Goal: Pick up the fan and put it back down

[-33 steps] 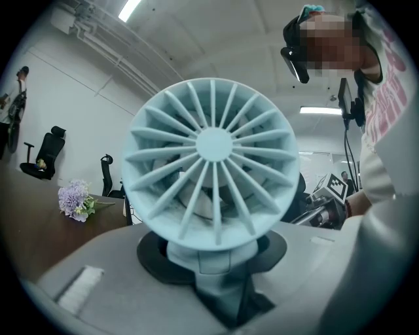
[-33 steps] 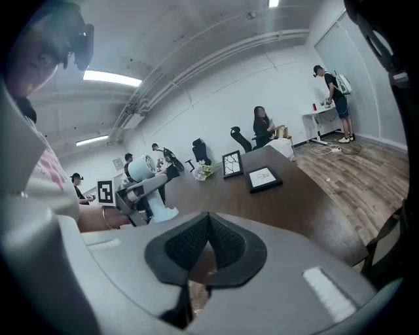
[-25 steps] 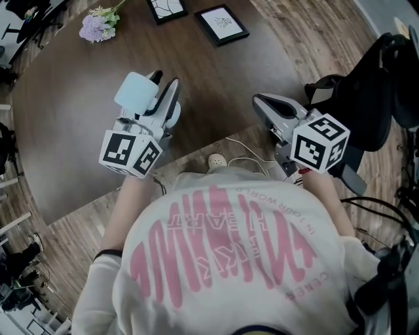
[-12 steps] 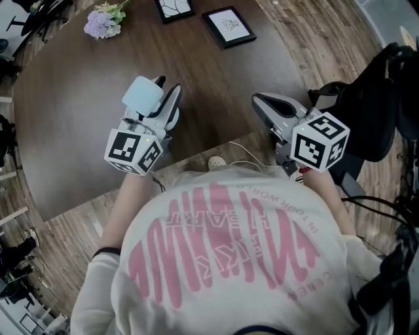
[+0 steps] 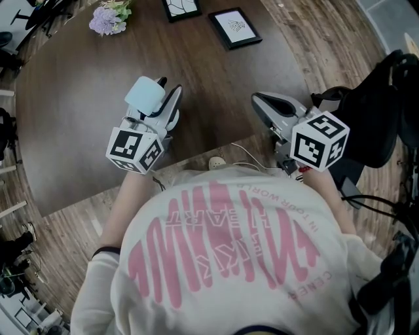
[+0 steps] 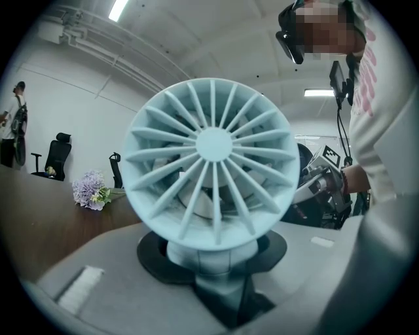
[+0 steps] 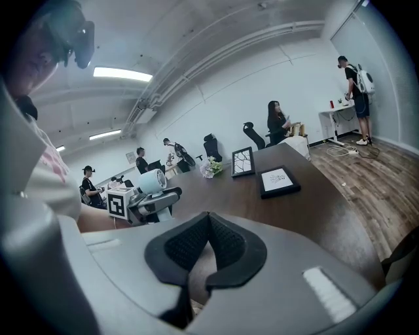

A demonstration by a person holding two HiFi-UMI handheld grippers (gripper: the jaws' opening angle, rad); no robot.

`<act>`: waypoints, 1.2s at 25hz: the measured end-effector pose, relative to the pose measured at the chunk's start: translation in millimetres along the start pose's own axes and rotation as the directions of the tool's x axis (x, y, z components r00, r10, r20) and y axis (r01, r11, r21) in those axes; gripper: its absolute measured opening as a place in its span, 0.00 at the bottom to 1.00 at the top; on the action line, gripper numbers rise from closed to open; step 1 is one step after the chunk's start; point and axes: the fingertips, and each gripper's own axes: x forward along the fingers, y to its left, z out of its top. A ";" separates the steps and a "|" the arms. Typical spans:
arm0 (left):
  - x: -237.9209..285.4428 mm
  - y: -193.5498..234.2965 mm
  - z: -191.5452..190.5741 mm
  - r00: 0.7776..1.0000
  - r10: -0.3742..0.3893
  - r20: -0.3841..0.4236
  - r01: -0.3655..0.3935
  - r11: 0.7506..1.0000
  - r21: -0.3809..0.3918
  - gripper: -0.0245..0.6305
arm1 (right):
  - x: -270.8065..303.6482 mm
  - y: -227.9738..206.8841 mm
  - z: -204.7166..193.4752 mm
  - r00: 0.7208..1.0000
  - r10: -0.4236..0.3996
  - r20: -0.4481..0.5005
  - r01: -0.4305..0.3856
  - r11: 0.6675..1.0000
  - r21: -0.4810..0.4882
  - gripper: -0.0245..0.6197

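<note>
A light blue fan (image 5: pixel 145 93) with a round ribbed grille (image 6: pixel 213 160) is held by its stem, and my left gripper (image 5: pixel 159 99) is shut on it. The fan stands upright between the jaws (image 6: pixel 213 265), low over the dark wooden table (image 5: pixel 78 98) near its front edge; whether it touches the top I cannot tell. My right gripper (image 5: pixel 260 103) hovers at the table's right edge, shut, its black pads (image 7: pixel 229 245) meeting with nothing between them. From the right gripper view the fan (image 7: pixel 152 181) shows at the left.
Two black-framed pictures (image 5: pixel 234 27) (image 5: pixel 182 8) and a bunch of purple flowers (image 5: pixel 108 18) lie at the table's far side. A black office chair (image 5: pixel 373 118) stands to the right. White cables (image 5: pixel 245 157) run over the wooden floor below. People stand in the room's background.
My left gripper has sunk a little toward the table with the fan still in it. The right gripper has kept still.
</note>
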 end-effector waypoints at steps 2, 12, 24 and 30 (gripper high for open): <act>0.8 -0.1 -2.5 1.000 -0.001 -0.008 0.001 1.000 0.003 0.30 | 0.7 0.1 0.4 1.000 0.004 -0.001 -0.004 1.000 -0.001 0.05; -1.3 2.8 -15.0 0.999 -0.002 -0.051 0.003 1.000 0.024 0.30 | 8.4 6.2 3.8 1.000 0.022 0.000 -0.022 1.000 -0.009 0.05; -5.0 9.2 -22.0 0.998 -0.002 -0.055 0.002 1.000 0.005 0.30 | 16.0 10.5 2.9 1.000 0.027 -0.008 -0.027 1.000 -0.012 0.05; -6.9 7.1 -22.1 0.998 -0.018 -0.064 0.019 1.000 0.016 0.30 | 18.8 14.0 6.3 0.999 0.031 -0.005 -0.031 0.999 -0.016 0.05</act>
